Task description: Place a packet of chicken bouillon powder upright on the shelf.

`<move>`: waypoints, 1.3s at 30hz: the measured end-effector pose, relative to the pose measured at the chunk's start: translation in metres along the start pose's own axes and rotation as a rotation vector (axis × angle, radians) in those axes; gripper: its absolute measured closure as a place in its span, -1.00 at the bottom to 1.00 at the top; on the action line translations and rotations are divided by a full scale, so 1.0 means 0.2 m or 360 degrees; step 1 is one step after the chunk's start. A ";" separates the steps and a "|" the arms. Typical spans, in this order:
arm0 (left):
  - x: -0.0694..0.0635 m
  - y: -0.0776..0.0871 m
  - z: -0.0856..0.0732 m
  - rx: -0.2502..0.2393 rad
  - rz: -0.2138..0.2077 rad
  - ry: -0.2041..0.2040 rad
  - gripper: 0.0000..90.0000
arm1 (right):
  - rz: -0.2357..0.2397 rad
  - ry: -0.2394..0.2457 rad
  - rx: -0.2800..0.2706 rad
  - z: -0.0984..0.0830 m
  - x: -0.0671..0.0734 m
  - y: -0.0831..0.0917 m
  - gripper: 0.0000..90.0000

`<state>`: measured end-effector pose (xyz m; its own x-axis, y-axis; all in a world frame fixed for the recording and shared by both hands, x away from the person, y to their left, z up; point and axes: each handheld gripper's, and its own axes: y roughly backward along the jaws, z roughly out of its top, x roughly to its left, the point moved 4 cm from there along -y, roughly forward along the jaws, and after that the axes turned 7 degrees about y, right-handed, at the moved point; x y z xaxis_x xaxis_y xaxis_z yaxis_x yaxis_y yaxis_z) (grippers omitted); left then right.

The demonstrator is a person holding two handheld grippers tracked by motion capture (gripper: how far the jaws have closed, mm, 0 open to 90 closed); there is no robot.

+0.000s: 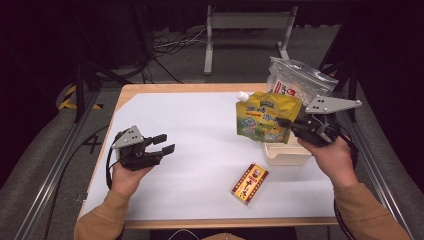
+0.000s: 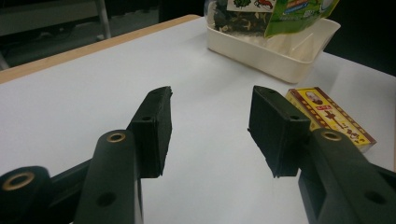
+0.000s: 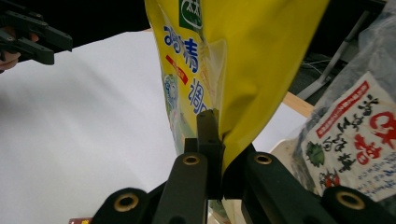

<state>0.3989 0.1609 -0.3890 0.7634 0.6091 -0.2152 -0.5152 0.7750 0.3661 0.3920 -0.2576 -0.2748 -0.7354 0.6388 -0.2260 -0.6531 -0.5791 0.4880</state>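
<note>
A yellow spouted pouch (image 1: 263, 117) hangs in the air over the cream tray (image 1: 285, 155) at the table's right side. My right gripper (image 1: 284, 123) is shut on the pouch's lower right edge; in the right gripper view its jaws pinch the yellow pouch (image 3: 243, 60). A clear bag of dried seaweed (image 1: 300, 82) stands in the tray behind it. My left gripper (image 1: 164, 144) is open at the left of the table, just above the white surface, with nothing between its fingers (image 2: 154, 126). A yellow and red box (image 1: 250, 183) lies flat near the front.
The white sheet (image 1: 200, 125) covers most of the wooden table. In the left gripper view the yellow and red box (image 2: 329, 116) lies beside the right jaw, with the cream tray (image 2: 261, 51) beyond it. Metal frame legs and cables stand on the floor behind the table.
</note>
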 end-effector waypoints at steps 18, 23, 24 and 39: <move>0.01 -0.01 0.00 -0.0006 0.0001 0.0012 0.08 | -0.0125 -0.0028 0.0048 -0.06 -0.12 0.14 0.99; 0.02 -0.01 0.00 -0.0003 0.0006 0.0009 0.08 | -0.0148 -0.0040 0.0071 -0.08 -0.15 0.16 0.99; 0.02 -0.01 0.00 -0.0002 0.0006 0.0011 0.08 | -0.0154 -0.0043 0.0079 -0.09 -0.15 0.17 0.99; 0.02 -0.01 -0.01 0.0007 0.0008 0.0013 0.10 | -0.0157 -0.0099 0.0186 -0.19 -0.21 0.15 0.99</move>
<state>0.4021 0.1617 -0.3920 0.7577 0.6141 -0.2207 -0.5170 0.7713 0.3712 0.3967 -0.3214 -0.2824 -0.6536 0.7221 -0.2266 -0.6935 -0.4516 0.5613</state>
